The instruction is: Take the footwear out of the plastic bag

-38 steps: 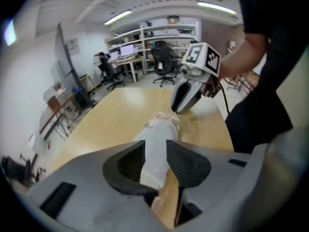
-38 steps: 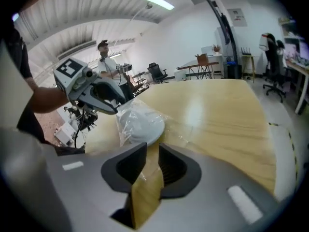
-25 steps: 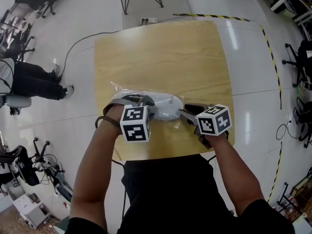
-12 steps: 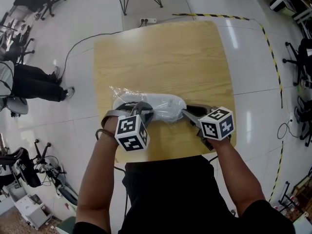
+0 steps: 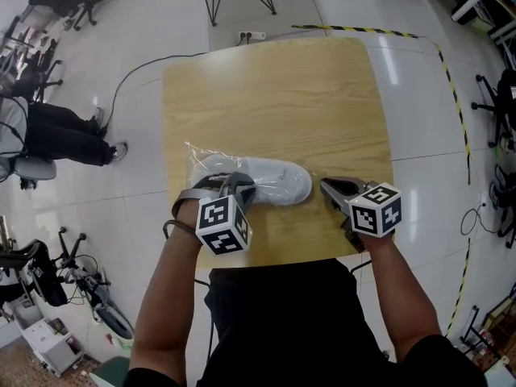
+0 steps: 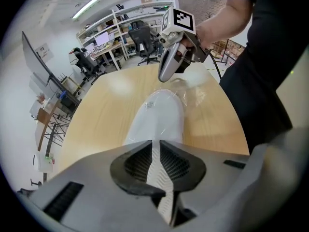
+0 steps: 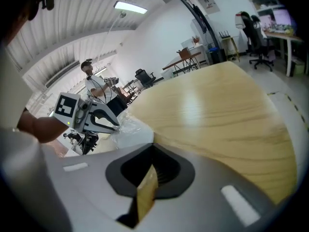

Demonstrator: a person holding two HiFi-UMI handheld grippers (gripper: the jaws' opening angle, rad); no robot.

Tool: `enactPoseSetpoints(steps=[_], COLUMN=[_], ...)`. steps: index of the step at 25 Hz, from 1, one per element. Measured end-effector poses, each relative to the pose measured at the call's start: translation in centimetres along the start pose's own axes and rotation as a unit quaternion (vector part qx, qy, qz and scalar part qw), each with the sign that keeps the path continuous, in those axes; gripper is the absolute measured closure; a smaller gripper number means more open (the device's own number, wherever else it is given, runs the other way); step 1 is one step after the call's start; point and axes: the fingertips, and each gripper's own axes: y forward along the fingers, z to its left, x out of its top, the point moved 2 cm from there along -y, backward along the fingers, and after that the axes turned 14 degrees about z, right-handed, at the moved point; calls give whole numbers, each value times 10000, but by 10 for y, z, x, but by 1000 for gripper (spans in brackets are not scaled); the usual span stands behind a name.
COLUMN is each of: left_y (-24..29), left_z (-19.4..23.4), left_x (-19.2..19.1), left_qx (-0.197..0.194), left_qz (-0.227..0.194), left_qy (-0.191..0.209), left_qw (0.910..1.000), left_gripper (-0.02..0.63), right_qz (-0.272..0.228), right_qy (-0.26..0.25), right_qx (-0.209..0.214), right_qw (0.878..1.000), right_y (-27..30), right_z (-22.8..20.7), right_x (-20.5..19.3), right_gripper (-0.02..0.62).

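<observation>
Jaws of the left gripper [image 5: 235,185] had just been closing and stood clamped on the nearest end of the white shoe [image 5: 270,180], with a narrow strip of it showing between the black pads. The shoe lay inside the clear plastic bag [image 5: 196,153] and ran lengthwise away from this gripper toward the right gripper [image 5: 329,189]. The right gripper's jaws had also just been closing and stood shut together, with only a sliver of wood colour showing through the slit. Whether any film was pinched there could not be determined. Its tip sat just beside the end of the bag farthest from the left gripper. Both grippers pointed downward over the near part of the wooden table [image 5: 274,95]. Well beyond both grippers, past the table's far edge, a power strip [image 5: 248,34] and a black cable [image 5: 129,71] lay on the floor. A seated person's legs [image 5: 60,135] showed far out on the left gripper's side.
</observation>
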Motion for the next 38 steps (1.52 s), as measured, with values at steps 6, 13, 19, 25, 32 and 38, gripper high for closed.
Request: enactPoseSetpoints(steps=[6,13,19,25,32,38], left_y=[-3,-2,-8,-12,-13,-9], left_z=[-5,-6,-6,-11,-11,-5], left_x=[-7,-8,-12,-14,-17,-16], left_qx=[92,138,185,222,386,426], left_qz=[-120,-162,-182,-267,-193,-158], left_qy=[-362,-420,-567,-716,-921,-980], left_qw=[9992,9989,9981,9968,9948,9941], left_gripper=[558,562,566,564,545,541], right_qz=[216,537,302,234,210,149], right_qy=[584,682,535,488,586,758], right_qx=[594,577,818,905,1044,1039], right_qw=[9963,9946,9947,9944,9926,9916], right_y=[25,44,33,21,6,-8], right_z=[19,30,39,34,34,24], right_x=[-4,-5,1,-5,-8,-13], right_gripper=[454,438,497,526,541,546])
